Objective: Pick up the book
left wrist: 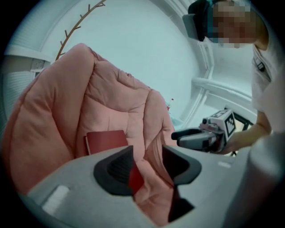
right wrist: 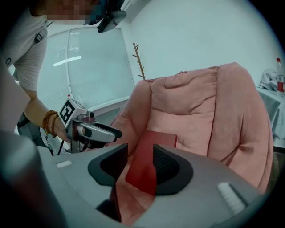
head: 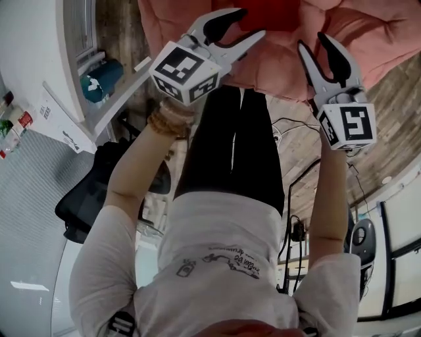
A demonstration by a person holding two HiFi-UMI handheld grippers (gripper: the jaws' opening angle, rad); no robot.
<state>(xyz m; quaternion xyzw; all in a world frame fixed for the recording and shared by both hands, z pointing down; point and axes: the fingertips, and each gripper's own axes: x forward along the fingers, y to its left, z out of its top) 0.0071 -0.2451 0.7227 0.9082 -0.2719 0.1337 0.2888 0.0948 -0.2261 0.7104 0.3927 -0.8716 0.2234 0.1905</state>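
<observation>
A dark red book (left wrist: 107,140) lies flat on the seat of a pink padded armchair (left wrist: 111,89), against its backrest. In the head view only a red patch of the book (head: 260,16) shows at the top edge. My left gripper (head: 247,23) hangs over the seat's front left, jaws apart, nothing between them. My right gripper (head: 312,41) is beside it on the right, also open and empty. In the right gripper view the book (right wrist: 156,142) lies straight beyond the open jaws of the right gripper (right wrist: 140,162). In the left gripper view it sits ahead and left of the left gripper (left wrist: 147,167).
A bare branch coat stand (right wrist: 139,62) stands behind the armchair (right wrist: 191,107). A table with bottles (right wrist: 271,89) is at the chair's right. A black office chair (head: 85,197), a white desk (head: 39,112) and floor cables (head: 296,125) surround the person's legs.
</observation>
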